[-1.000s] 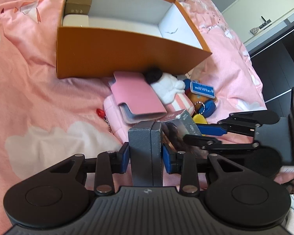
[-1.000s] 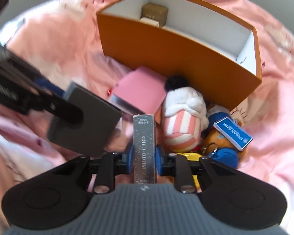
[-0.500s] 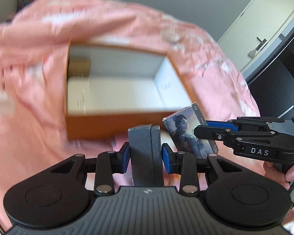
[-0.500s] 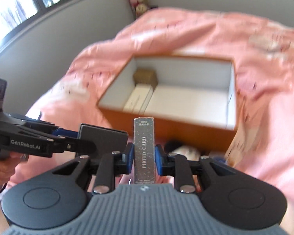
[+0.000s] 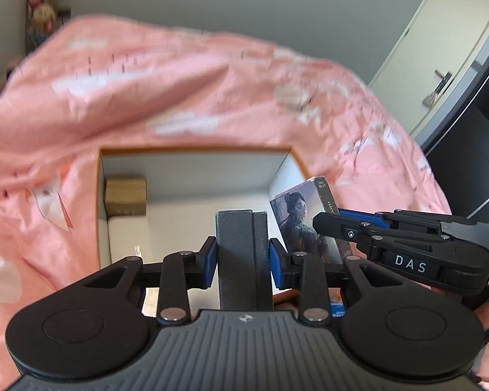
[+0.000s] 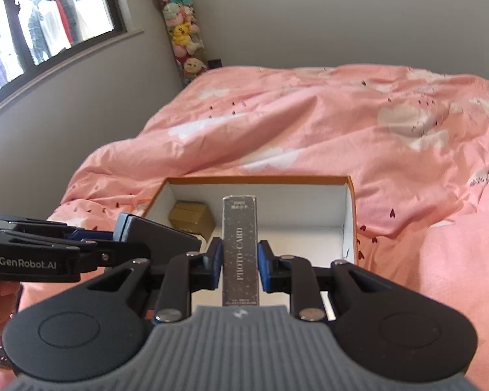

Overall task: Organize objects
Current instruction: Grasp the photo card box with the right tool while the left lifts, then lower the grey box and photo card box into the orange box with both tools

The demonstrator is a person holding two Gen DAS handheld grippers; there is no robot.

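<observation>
The left hand-held gripper [image 5: 243, 254] clamps a grey case [image 5: 243, 251], the right hand-held gripper [image 6: 240, 262] a photo-card box [image 6: 240, 247]; side by side above the orange box [image 6: 350, 215], they may collide.

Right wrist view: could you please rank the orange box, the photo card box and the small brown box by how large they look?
1. orange box
2. photo card box, though nearness to the camera inflates it
3. small brown box
</observation>
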